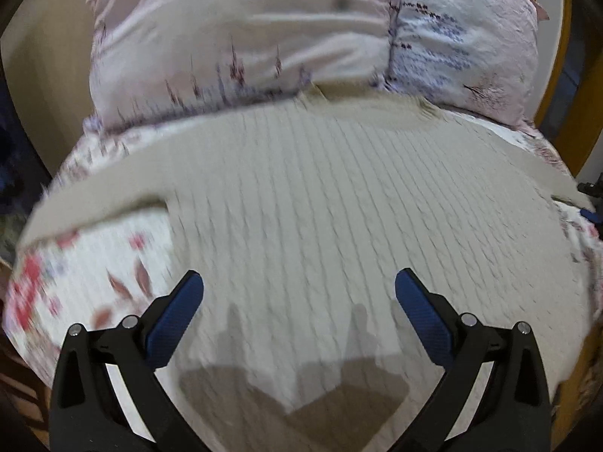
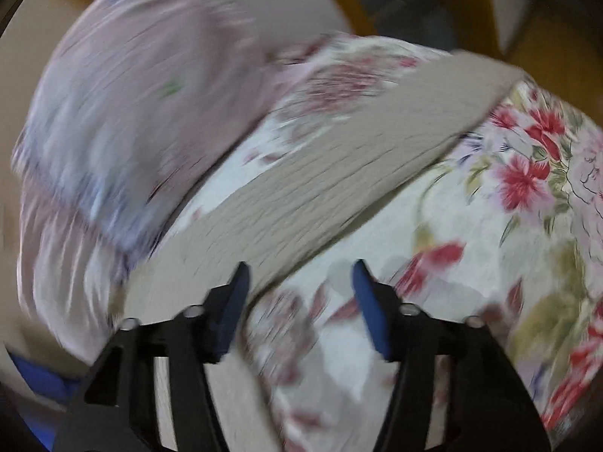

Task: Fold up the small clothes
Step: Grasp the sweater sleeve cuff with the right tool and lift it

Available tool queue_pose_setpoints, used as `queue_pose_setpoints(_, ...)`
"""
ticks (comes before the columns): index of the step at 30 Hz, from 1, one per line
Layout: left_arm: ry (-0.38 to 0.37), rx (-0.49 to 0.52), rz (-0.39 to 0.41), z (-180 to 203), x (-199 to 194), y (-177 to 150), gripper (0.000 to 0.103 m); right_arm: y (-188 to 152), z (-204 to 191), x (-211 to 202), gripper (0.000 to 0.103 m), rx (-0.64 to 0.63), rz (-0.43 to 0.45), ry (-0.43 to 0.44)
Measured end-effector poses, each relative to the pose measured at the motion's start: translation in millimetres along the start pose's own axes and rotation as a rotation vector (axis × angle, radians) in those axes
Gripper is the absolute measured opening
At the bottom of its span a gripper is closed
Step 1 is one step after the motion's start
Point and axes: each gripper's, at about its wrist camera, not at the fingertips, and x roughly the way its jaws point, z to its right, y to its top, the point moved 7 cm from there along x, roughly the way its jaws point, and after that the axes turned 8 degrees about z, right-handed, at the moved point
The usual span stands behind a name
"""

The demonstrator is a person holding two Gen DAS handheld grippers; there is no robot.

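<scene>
Beige ribbed knit, a small sweater [image 1: 339, 207], lies spread flat on a floral bedspread [image 1: 86, 282], with a pale pink pillow [image 1: 245, 30] at the far side. In the left wrist view its left sleeve [image 1: 94, 207] stretches out to the left, the body fills the middle, and the other sleeve runs off to the right; the long axis from sleeve to sleeve goes left to right, across the line of the fingers. The left gripper [image 1: 299, 282] hovers over the near part of the body, jaws spread wide and grasping nothing, its shadow falling on the knit just below.

In the right wrist view the right sleeve [image 2: 339, 173] runs as a diagonal band from near left to far right across the floral bedspread. The right gripper [image 2: 301, 271] is released too, jaws apart and empty, with the sleeve's near edge just ahead of its left finger [image 2: 233, 301]. Both views are smeared by motion.

The left gripper looks nearer the body and the right nearer its sleeve, so folding that sleeve inward probably falls to the right one.
</scene>
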Motion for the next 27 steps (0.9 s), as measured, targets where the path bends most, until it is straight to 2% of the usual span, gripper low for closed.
queue_pose_setpoints(3,0.031,0.038,0.040,-3,6,18,0.101,14,17,19,0.050,0.096,-0.018,-0.024)
queue_pose_setpoints(6,0.011,0.049,0.051,-3,14,31,0.101,23,28,31,0.046,0.163,-0.002,-0.043)
queue_pose_setpoints(9,-0.037,0.044,0.034,-2,25,41,0.101,30,34,33,0.042,0.205,0.025,-0.053)
queue_pose_setpoints(14,-0.111,0.019,0.047,-1,37,50,0.101,45,54,36,0.027,0.248,0.103,-0.095)
queue_pose_setpoints(15,-0.124,0.013,0.050,-1,39,52,0.101,46,56,36,0.026,0.245,0.112,-0.098)
queue_pose_setpoints(19,-0.177,-0.025,0.065,-1,47,54,0.101,46,63,33,0.012,0.207,0.145,-0.129)
queue_pose_setpoints(22,-0.207,-0.055,0.082,-3,50,56,0.101,49,53,30,0.010,0.122,0.176,-0.137)
queue_pose_setpoints(25,-0.236,-0.085,0.113,-6,50,60,0.101,57,20,12,0.010,-0.001,0.262,-0.102)
queue_pose_setpoints(27,-0.250,-0.110,0.124,-9,51,62,0.101,57,-5,3,0.010,-0.065,0.285,-0.061)
